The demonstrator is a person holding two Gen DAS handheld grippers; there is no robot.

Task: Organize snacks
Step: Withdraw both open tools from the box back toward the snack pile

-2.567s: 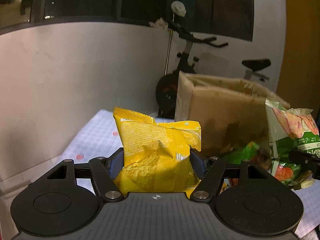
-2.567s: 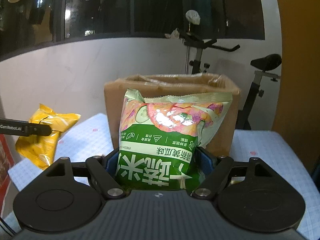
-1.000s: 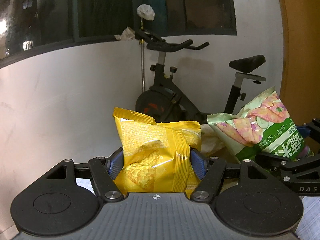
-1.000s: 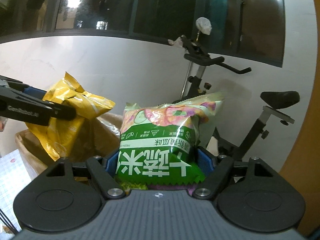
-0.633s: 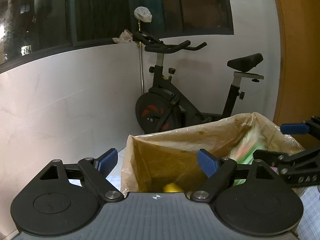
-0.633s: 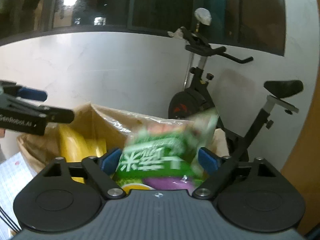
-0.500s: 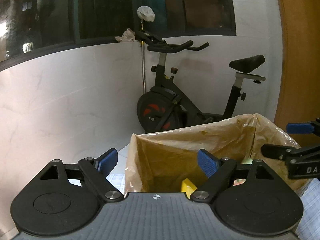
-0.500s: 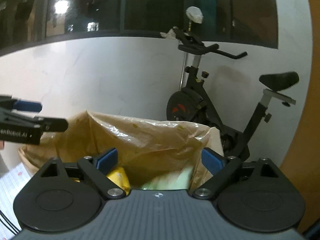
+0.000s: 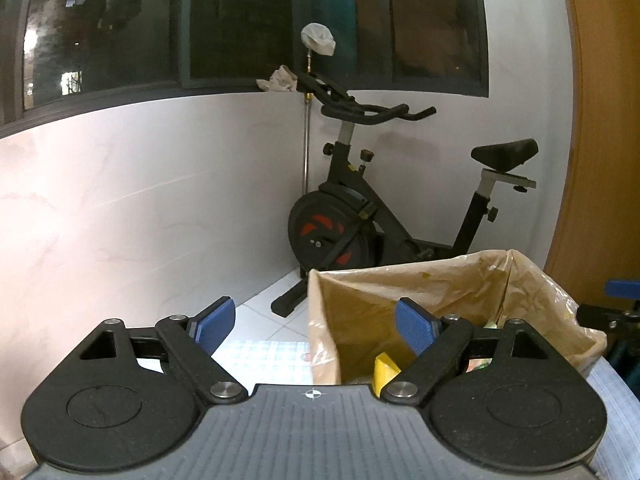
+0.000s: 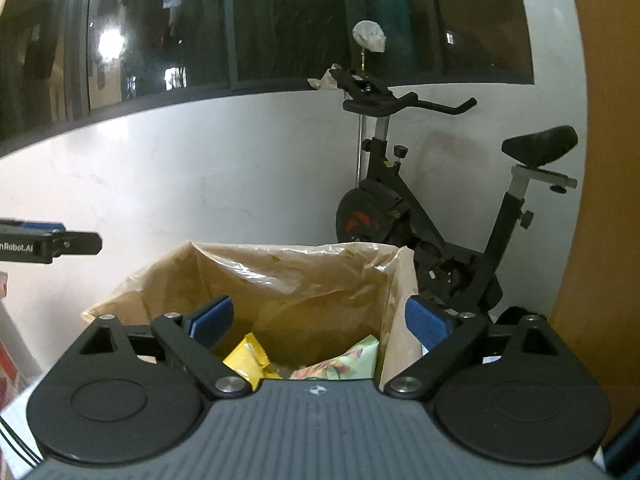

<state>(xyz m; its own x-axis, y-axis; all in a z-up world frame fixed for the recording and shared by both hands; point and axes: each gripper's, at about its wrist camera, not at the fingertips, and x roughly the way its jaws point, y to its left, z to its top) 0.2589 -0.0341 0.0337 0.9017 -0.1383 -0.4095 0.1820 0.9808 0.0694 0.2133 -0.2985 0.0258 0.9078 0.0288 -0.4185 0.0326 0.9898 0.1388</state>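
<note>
A brown cardboard box (image 10: 304, 280) lined with clear plastic stands below both grippers; it also shows in the left wrist view (image 9: 436, 292). A yellow chip bag (image 10: 248, 358) and a green snack bag (image 10: 344, 362) lie inside it. A corner of the yellow bag (image 9: 385, 366) shows in the left wrist view. My left gripper (image 9: 316, 322) is open and empty over the box's left edge. My right gripper (image 10: 318, 320) is open and empty above the box opening. The left gripper's finger (image 10: 52, 242) shows at the left of the right wrist view.
A black exercise bike (image 9: 384, 216) stands behind the box against the white wall; it also shows in the right wrist view (image 10: 440, 216). A white gridded table cover (image 9: 264, 354) lies under the box. An orange-brown panel (image 9: 600, 160) runs along the right.
Both grippers opened and dropped their bags into the box. Since then the left gripper has shifted left and both views have risen slightly.
</note>
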